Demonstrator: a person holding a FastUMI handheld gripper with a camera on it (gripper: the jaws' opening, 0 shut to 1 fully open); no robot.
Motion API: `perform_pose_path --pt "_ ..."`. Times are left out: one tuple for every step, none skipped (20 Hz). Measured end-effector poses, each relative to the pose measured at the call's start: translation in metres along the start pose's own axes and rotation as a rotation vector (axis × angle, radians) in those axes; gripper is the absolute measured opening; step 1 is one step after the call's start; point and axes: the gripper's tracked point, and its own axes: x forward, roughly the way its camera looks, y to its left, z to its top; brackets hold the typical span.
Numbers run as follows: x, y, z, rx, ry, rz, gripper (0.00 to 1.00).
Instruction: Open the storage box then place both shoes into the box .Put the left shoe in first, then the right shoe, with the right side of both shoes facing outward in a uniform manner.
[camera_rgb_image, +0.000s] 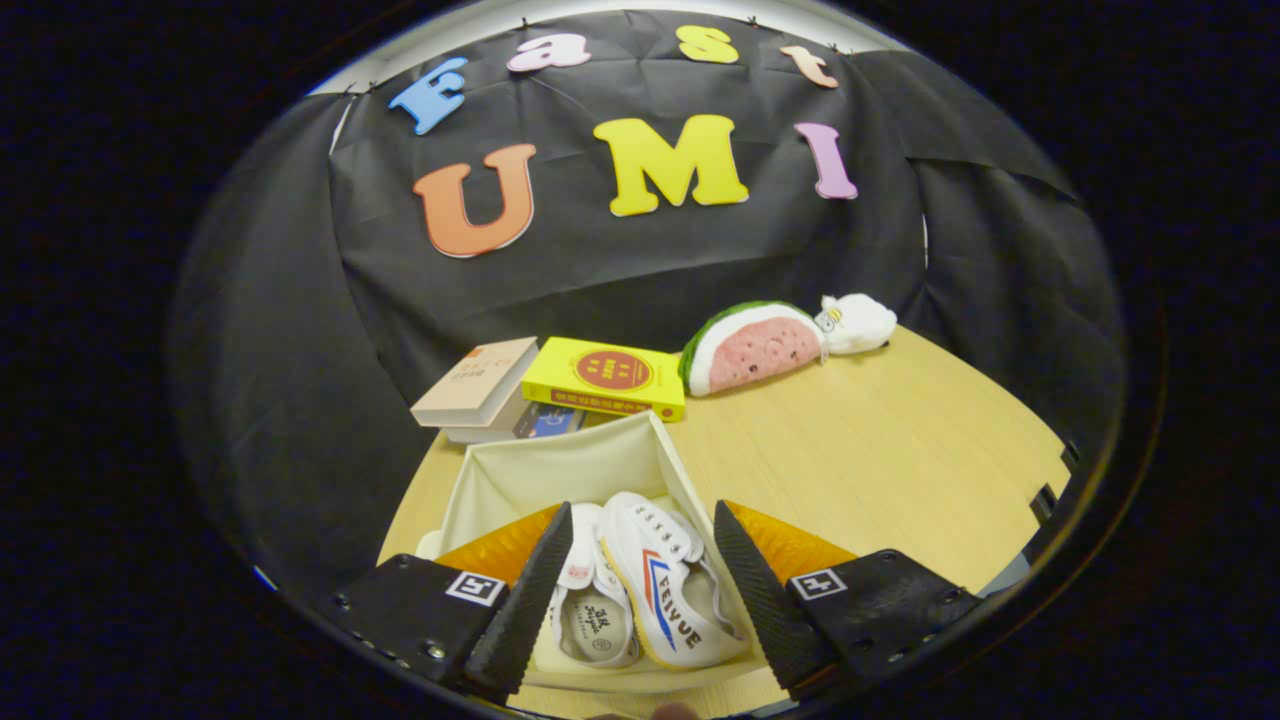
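Both shoes in the open storage box (560, 470), tool (640, 540) spread wide above it, holding nothing.

Left shoe (592, 600) and right shoe (665, 590) lie side by side inside the box, between the tool's fingers (525, 600), touching neither; right shoe shows its striped side, toes toward 12 o'clock. Box sits on the tabletop (880, 450), just ahead of the tool. Beyond the box at 12 o'clock: yellow book (605, 375); beige book (478, 385) at 11 o'clock, stacked on others. Watermelon plush (755, 347) at 1 o'clock, small white plush (858, 323) touching its right end.
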Motion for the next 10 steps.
perform_pose_path --pt "-0.005 0.0 0.011 -0.009 -0.021 0.005 0.89" --pt "-0.009 -0.003 0.023 -0.018 -0.046 0.005 0.9" --pt "-0.014 -0.004 0.033 -0.028 -0.069 0.01 0.9" --pt "-0.018 -0.006 0.04 -0.037 -0.08 0.011 0.92" --pt "-0.023 -0.009 0.046 -0.045 -0.089 0.015 0.93" --pt "-0.028 -0.012 0.053 -0.052 -0.096 0.019 0.93" --pt "-0.034 -0.015 0.061 -0.06 -0.111 0.024 0.94" --pt "-0.04 -0.021 0.069 -0.071 -0.129 0.024 0.95" --pt "-0.047 -0.029 0.077 -0.085 -0.145 0.019 0.96" --pt "-0.054 -0.036 0.084 -0.096 -0.159 0.016 0.96"
